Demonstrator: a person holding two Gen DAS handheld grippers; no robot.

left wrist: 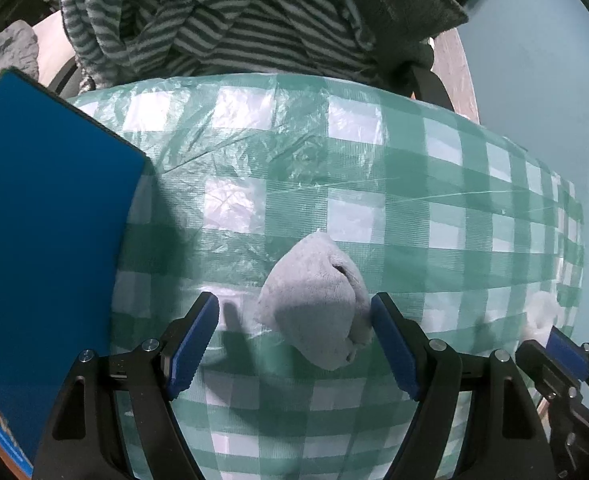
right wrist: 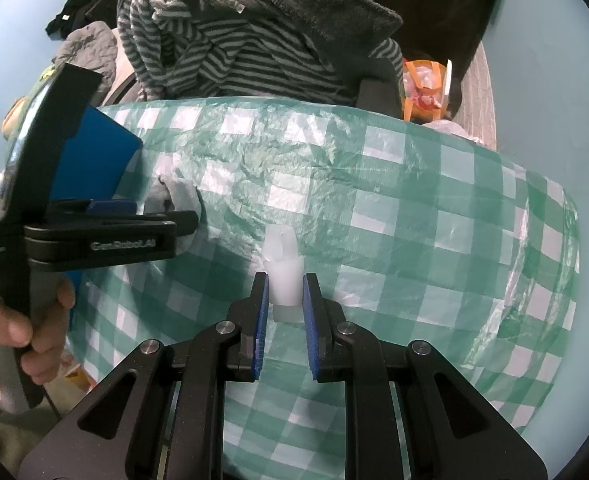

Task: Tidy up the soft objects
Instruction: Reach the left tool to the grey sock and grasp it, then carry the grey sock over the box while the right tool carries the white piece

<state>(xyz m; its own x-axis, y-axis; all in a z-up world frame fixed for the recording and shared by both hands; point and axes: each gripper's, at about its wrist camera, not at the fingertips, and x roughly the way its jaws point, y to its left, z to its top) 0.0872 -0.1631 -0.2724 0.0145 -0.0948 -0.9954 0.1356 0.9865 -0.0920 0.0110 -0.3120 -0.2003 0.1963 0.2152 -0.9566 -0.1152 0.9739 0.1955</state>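
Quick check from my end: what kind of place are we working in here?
Most likely a lived-in room at home, not a lab. A striped fleece garment is heaped at the table's far edge, the table wears a green checked plastic cloth, and an orange bag sits beyond it.

A grey plush piece (left wrist: 314, 304) (perhaps folded) lies on the checked cloth (left wrist: 414, 200), upright white piece (right wrist: 281, 276) nearby.

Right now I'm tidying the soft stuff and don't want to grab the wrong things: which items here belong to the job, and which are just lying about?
Part of the job:
- grey plush toy, between the open left tool
- white soft piece, pinched in the right tool

Lying about:
- blue board
- striped fleece garment
- orange bag
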